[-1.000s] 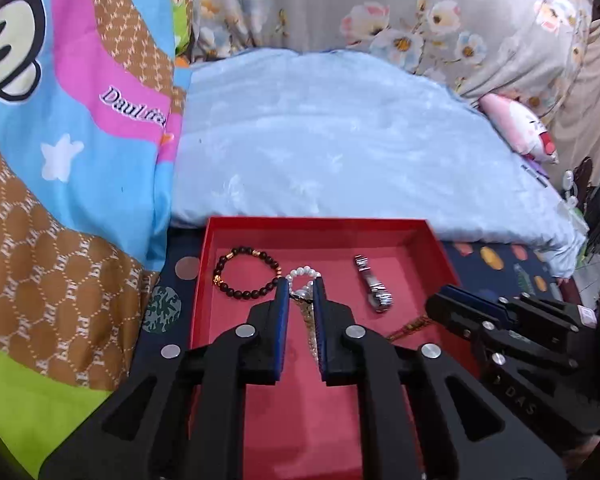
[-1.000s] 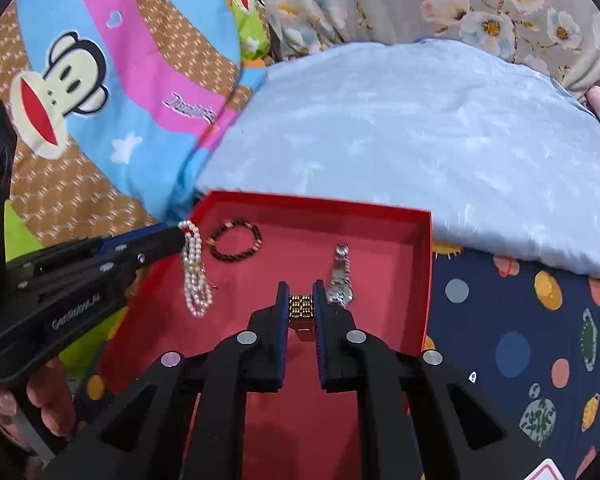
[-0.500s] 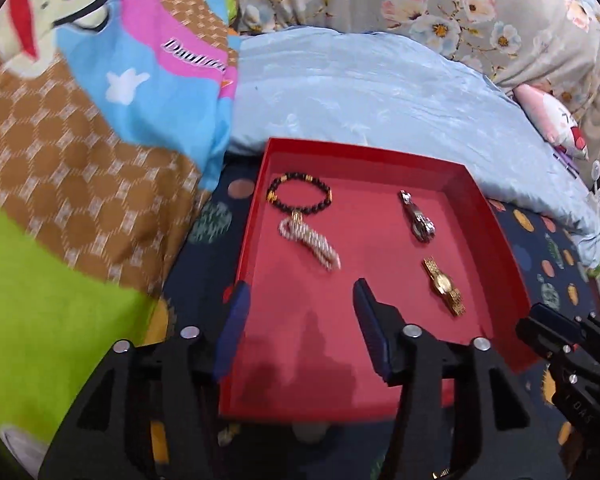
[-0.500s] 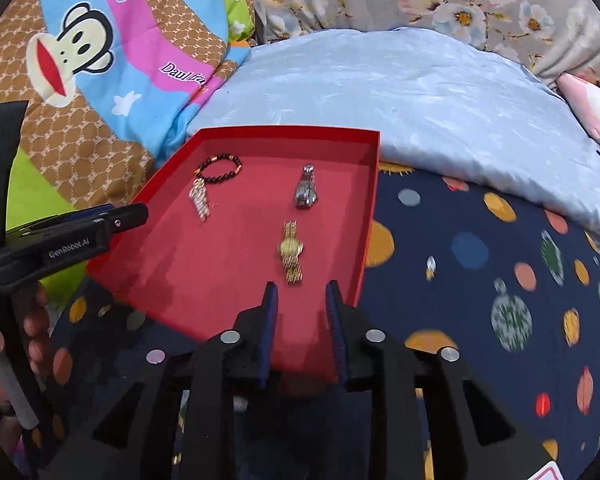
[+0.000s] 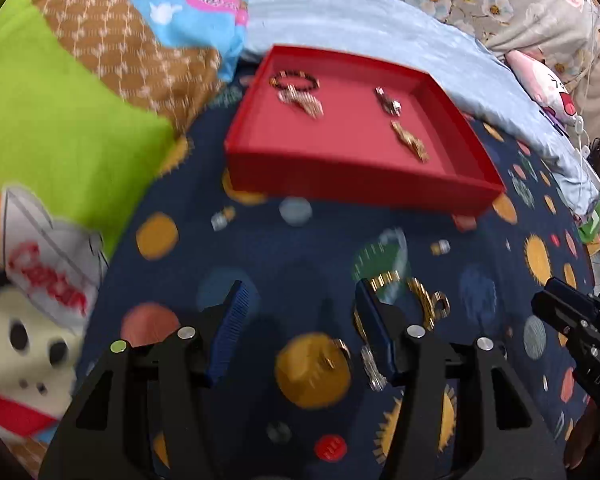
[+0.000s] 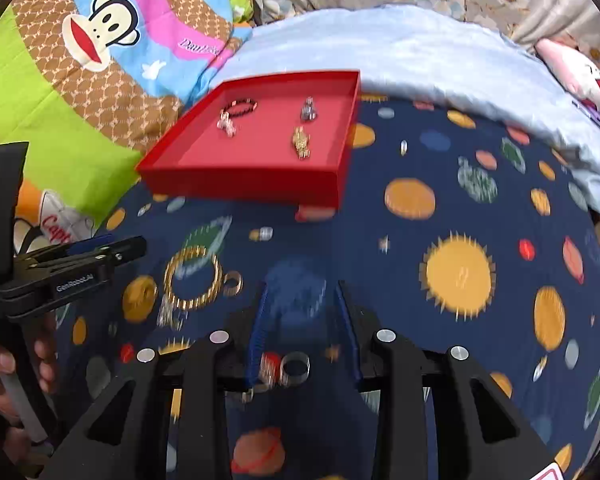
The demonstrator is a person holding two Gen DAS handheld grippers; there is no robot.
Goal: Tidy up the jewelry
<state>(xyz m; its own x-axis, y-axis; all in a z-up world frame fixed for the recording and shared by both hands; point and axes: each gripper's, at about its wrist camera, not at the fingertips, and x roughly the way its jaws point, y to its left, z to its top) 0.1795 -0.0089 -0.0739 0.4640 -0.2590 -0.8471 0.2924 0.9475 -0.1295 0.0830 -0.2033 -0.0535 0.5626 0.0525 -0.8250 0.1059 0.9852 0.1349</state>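
Four jewelry pieces (image 6: 300,142) in red tray (image 6: 260,184)

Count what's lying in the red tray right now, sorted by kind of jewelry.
In the red tray:
Beaded pieces: 2 (dark bead bracelet, pearl strand)
Watches: 2 (silver watch, gold watch)
Total: 4
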